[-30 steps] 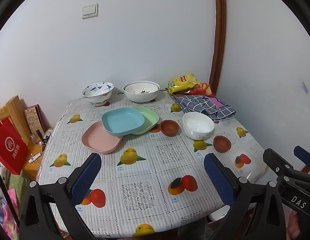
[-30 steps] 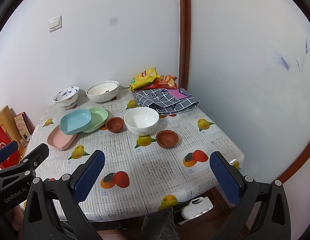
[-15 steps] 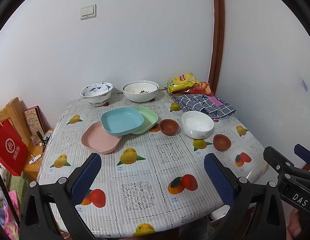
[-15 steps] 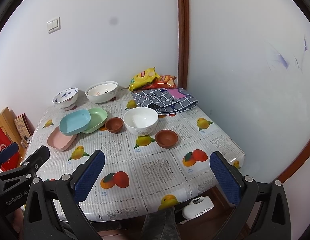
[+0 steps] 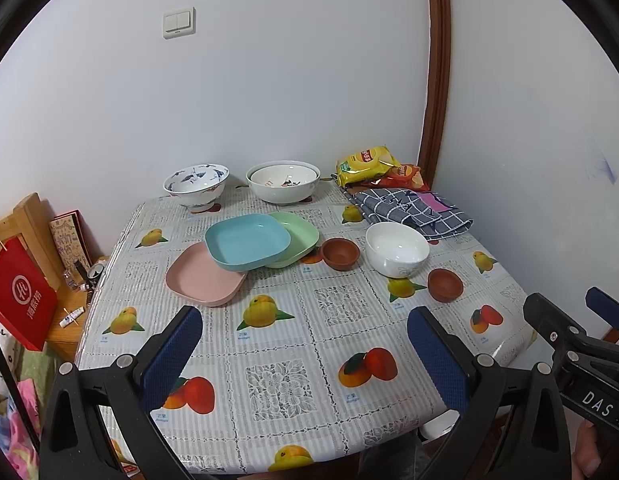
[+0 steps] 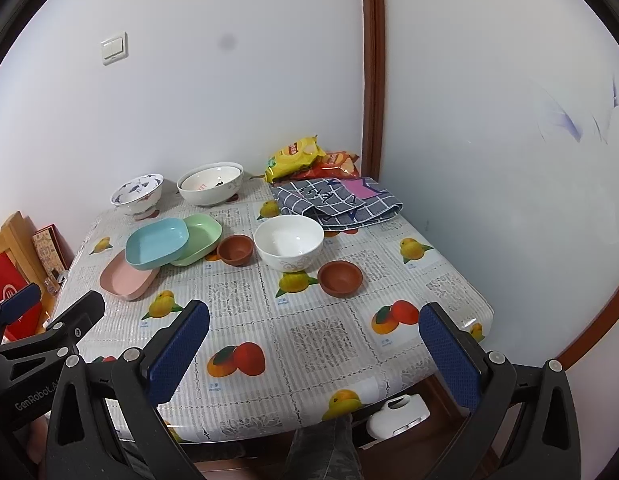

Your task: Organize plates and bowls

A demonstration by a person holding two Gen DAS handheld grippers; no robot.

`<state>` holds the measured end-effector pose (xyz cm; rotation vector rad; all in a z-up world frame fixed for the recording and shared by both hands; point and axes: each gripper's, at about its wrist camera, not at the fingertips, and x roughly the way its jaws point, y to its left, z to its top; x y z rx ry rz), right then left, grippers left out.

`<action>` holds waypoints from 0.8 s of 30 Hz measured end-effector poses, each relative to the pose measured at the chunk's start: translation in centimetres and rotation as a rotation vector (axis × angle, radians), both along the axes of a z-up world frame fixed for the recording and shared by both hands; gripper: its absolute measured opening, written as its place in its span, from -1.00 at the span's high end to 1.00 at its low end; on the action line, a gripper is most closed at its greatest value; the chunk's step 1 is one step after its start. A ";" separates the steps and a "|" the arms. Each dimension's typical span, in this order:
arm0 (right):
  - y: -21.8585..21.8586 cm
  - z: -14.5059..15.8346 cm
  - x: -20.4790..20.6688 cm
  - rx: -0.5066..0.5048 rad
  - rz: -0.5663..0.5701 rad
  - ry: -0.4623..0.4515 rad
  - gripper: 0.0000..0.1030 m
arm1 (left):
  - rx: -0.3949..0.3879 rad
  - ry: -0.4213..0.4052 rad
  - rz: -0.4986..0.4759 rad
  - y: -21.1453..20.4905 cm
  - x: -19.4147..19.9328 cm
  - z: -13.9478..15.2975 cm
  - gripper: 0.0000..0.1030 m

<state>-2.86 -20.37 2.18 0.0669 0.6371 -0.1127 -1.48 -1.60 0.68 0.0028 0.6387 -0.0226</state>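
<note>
A blue plate (image 5: 247, 246) (image 6: 156, 248) lies overlapping a pink plate (image 5: 203, 278) (image 6: 127, 278) and a green plate (image 5: 297, 236) (image 6: 199, 238). Two small brown bowls (image 5: 340, 253) (image 5: 445, 284) (image 6: 235, 249) (image 6: 340, 278) flank a white bowl (image 5: 396, 249) (image 6: 288, 242). A blue-patterned bowl (image 5: 196, 185) (image 6: 137, 194) and a large white bowl (image 5: 283, 181) (image 6: 210, 182) stand at the back. My left gripper (image 5: 299, 356) and right gripper (image 6: 315, 354) are both open and empty, above the table's near edge.
The table (image 5: 285, 384) has a fruit-print cloth and stands in a wall corner. Snack bags (image 5: 369, 164) and a checked cloth (image 5: 409, 210) lie at the back right. A red bag (image 5: 19, 292) and wooden shelf stand left of the table.
Both views have shifted only slightly; the dishes have not moved and both grippers stay open.
</note>
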 end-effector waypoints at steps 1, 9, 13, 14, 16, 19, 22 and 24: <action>0.0 0.0 0.0 0.000 0.000 0.001 -1.00 | 0.001 0.000 0.000 0.0 0.0 0.0 -1.00; 0.1 0.0 0.1 -0.003 0.004 0.000 -1.00 | 0.002 0.001 -0.001 0.0 -0.1 0.0 -1.00; 0.4 0.0 0.1 -0.005 0.007 0.000 -1.00 | 0.002 0.001 0.000 0.1 -0.2 0.1 -1.00; 0.5 0.1 0.1 -0.006 0.007 -0.001 -1.00 | 0.002 0.001 0.000 0.1 -0.2 0.2 -1.00; 0.5 0.1 0.1 -0.003 0.008 0.000 -1.00 | 0.004 0.001 0.001 0.1 -0.2 0.2 -1.00; 0.6 0.1 0.1 0.002 0.013 0.002 -1.00 | 0.002 0.001 0.001 0.2 -0.3 0.2 -1.00; 0.8 0.1 0.1 -0.001 0.011 0.001 -1.00 | 0.003 0.001 0.001 0.2 -0.3 0.2 -1.00; 0.8 0.1 0.1 0.000 0.013 0.000 -1.00 | 0.003 0.003 0.002 0.2 -0.2 0.2 -1.00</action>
